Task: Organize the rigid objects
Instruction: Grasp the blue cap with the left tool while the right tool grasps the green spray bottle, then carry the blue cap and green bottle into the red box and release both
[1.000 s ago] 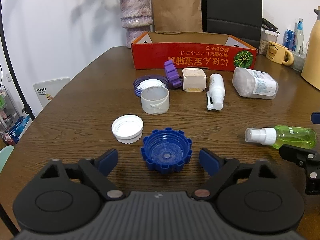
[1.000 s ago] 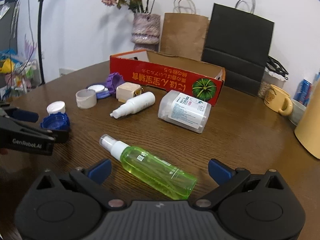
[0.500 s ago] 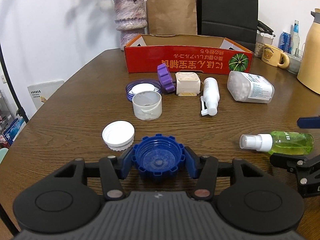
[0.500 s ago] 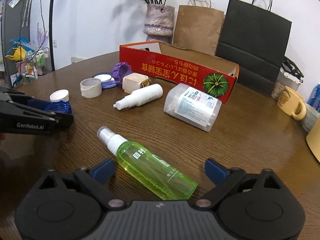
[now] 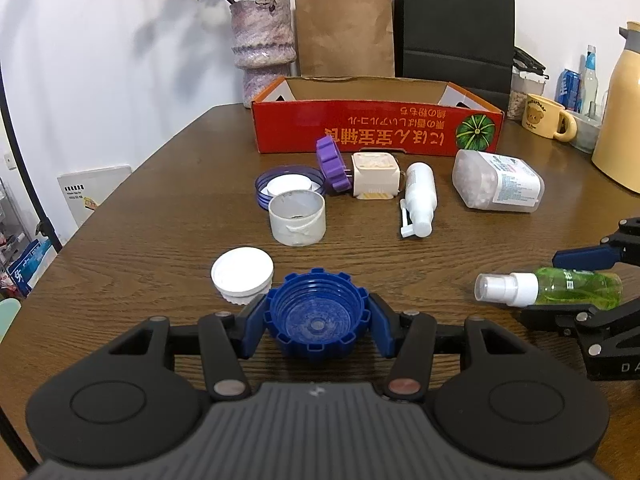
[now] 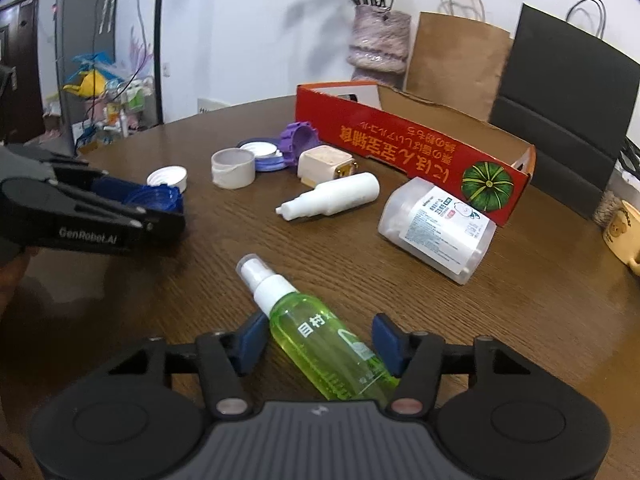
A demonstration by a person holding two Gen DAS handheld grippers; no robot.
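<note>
My left gripper (image 5: 317, 326) is shut on a blue ridged lid (image 5: 318, 312), held open side up just over the brown table; the lid also shows in the right wrist view (image 6: 154, 200). My right gripper (image 6: 320, 344) straddles a green spray bottle (image 6: 328, 348) lying on the table. Its jaws have narrowed but a gap remains at the right pad. The bottle also shows in the left wrist view (image 5: 560, 288). An open red cardboard box (image 5: 376, 130) stands at the back.
On the table lie a white cap (image 5: 242, 274), a grey ring cup (image 5: 297, 218), a purple-rimmed lid (image 5: 286, 184), a purple ridged lid (image 5: 332, 166), a cream block (image 5: 375, 175), a white bottle (image 5: 418, 198) and a clear jar (image 5: 498, 186). A yellow mug (image 5: 544, 116) and thermos (image 5: 622, 112) stand at right.
My left gripper closed on the blue lid and raised it slightly. My right gripper moved forward over the green bottle and its jaws narrowed around it.
</note>
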